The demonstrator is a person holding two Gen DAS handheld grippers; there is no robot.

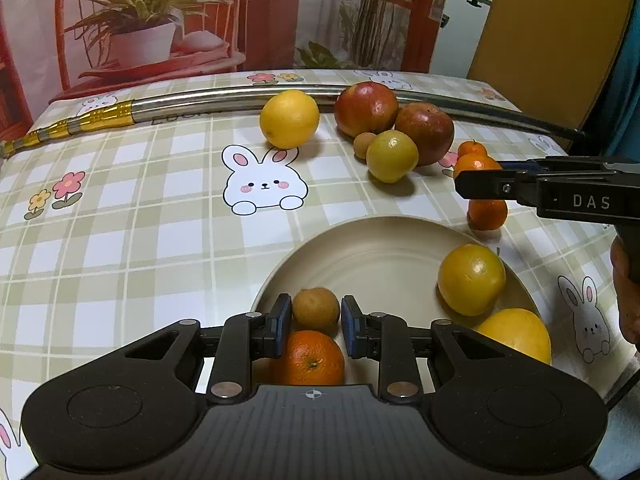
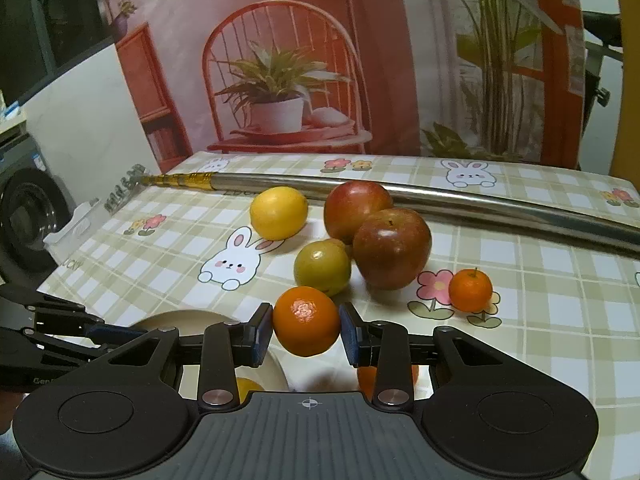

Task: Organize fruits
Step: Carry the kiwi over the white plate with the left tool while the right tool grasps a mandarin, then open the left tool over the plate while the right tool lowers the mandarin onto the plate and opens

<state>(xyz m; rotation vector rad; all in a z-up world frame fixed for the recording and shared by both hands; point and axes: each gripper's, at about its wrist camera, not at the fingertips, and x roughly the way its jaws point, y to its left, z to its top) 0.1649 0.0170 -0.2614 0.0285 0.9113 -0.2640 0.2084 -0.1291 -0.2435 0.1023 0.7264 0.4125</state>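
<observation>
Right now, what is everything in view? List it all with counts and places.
Plate: one, cream, near table edge.
Yellow fruits: four; two in plate, two on cloth, one of them greenish.
Apples: two, red, touching, by the pole.
Oranges: four; one in plate, two on cloth, one gripped.
Small brown fruits: two; one in plate, one beside apples.
Pole: one, steel, gold end, far side.
Tablecloth: one, checked, rabbits.
Left gripper: open, over plate.
Right gripper: shut on orange.
</observation>
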